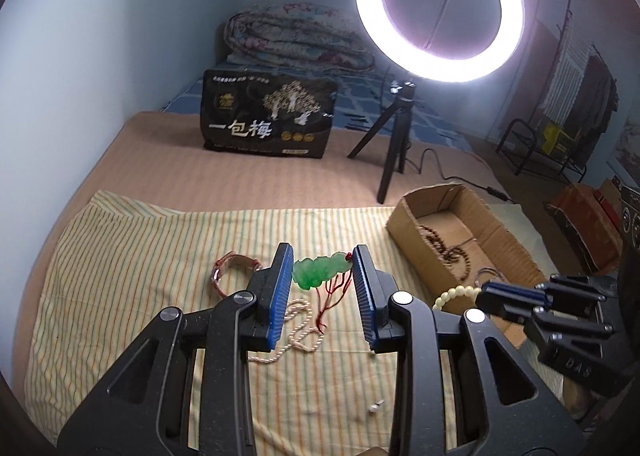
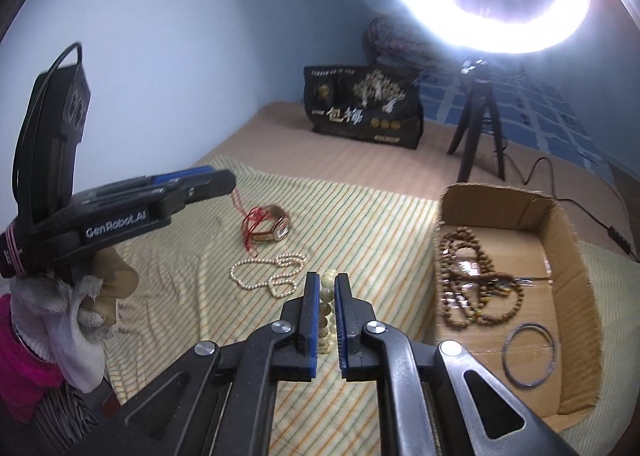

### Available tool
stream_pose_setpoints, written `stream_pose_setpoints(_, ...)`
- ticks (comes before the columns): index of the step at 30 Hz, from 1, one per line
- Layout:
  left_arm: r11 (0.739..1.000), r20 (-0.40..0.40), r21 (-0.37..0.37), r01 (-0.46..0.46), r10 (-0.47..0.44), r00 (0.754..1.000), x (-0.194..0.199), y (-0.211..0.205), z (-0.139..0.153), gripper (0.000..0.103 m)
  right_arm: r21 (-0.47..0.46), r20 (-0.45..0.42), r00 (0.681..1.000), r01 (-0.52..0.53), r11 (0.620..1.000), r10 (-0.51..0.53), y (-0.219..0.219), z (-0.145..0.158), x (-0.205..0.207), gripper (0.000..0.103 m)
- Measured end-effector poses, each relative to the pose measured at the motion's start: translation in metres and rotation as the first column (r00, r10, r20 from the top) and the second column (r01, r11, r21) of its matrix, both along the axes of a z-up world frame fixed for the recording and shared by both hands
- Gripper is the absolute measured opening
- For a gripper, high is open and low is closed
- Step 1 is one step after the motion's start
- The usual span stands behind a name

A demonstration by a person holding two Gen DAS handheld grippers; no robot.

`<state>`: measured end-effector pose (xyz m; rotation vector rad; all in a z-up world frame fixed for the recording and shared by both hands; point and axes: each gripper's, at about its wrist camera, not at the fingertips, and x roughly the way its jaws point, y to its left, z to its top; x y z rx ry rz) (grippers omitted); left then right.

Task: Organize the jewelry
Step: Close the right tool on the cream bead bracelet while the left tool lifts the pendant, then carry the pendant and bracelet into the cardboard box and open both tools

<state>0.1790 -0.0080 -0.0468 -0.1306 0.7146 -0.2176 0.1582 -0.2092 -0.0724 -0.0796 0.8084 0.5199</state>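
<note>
I saw one open cardboard box (image 2: 568, 252) on the striped cloth (image 2: 360, 224) spread over the bed. It held a tangle of brown wooden beads (image 2: 468, 276) and one thin metal bangle (image 2: 529, 354), which lay flat near the front corner. On the cloth outside the box I counted four loose pieces: one watch (image 1: 234, 266) with a reddish strap, one green carved pendant (image 1: 316, 272) on red cord, one looped pearl strand (image 2: 268, 270), and one small pearl stud (image 1: 375, 408). My left gripper (image 1: 322, 296) was spread wide and hung over the pendant, not touching it. My right gripper (image 2: 327, 316) pinched a bracelet (image 2: 326, 308) of round cream beads, held off the cloth just beside the box.
</note>
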Motion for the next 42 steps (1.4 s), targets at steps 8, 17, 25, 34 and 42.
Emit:
stream_pose_setpoints(8,0.998,0.030,-0.008,0.055,-0.054,0.998,-0.011,-0.026,0.018,0.030,0.026,0.033,0.996,0.079,0.997,-0.080,-0.036,0.022,-0.006,0.005)
stream_pose_setpoints(17,0.992,0.033,-0.014,0.129,-0.129,0.991,-0.012,-0.069,0.023,0.030,0.038,0.051,0.978,0.202,0.979,-0.204,-0.091,0.036,-0.007,0.005)
stream_pose_setpoints(25,0.981,0.026,-0.025,0.192,-0.191,0.981,-0.009,-0.113,0.019,0.030,0.040,0.031,0.955,0.295,0.955,-0.296,-0.133,0.032,-0.003,0.005)
stream_pose_setpoints(34,0.965,-0.005,-0.024,0.262,-0.262,0.965,-0.010,-0.161,0.001,0.030,0.015,-0.010,0.941,0.338,0.941,-0.338,-0.150,0.018,0.008,0.005)
stream_pose_setpoints(42,0.958,-0.038,-0.020,0.286,-0.287,0.957,-0.004,-0.182,-0.015,0.030,-0.019,-0.045,0.933,0.357,0.934,-0.358,-0.156,0.002,0.018,0.005)
